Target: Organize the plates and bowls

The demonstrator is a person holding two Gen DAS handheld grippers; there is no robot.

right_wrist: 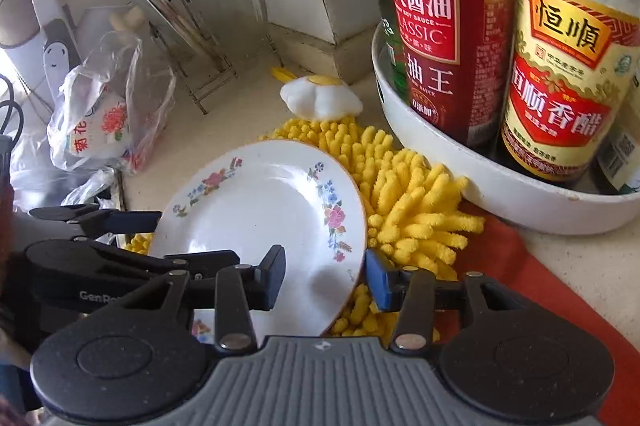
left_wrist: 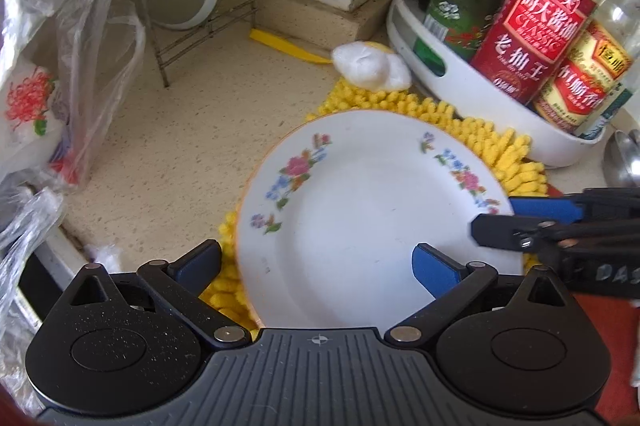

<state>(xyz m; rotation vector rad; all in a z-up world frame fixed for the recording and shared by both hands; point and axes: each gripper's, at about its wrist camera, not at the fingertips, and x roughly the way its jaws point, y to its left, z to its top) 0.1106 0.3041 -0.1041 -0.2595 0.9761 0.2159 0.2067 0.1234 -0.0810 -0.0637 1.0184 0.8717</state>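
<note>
The main risk from here, as I judge it, is the plate (left_wrist: 360, 210) slipping or tipping: it lies on the soft yellow chenille mat (right_wrist: 404, 210), which gives unevenly, so a pinch on one rim could rock it, and the glazed rim is slick. A careless lift could also swing it into the white tray (right_wrist: 460, 182) of sauce bottles (right_wrist: 436, 26) just beside the mat, or knock the two grippers together, since they crowd the same plate. The right gripper (right_wrist: 326, 276) straddles the plate's near right rim, one finger over the plate's face and the other outside the edge above the mat; the jaws are narrowed around the rim, but I cannot tell whether the pads actually press on it. The left gripper (left_wrist: 316, 262) is spread wide over the plate's near left part, grasping nothing. The plate is round, white and shallow, with a thin orange line at its edge and sprays of pink and blue flowers on the rim; it looks clean and empty. It sits on the mat on the speckled countertop (left_wrist: 180, 130), toward the counter's front edge, with a wire rack (left_wrist: 192, 38) well apart at the back.
</note>
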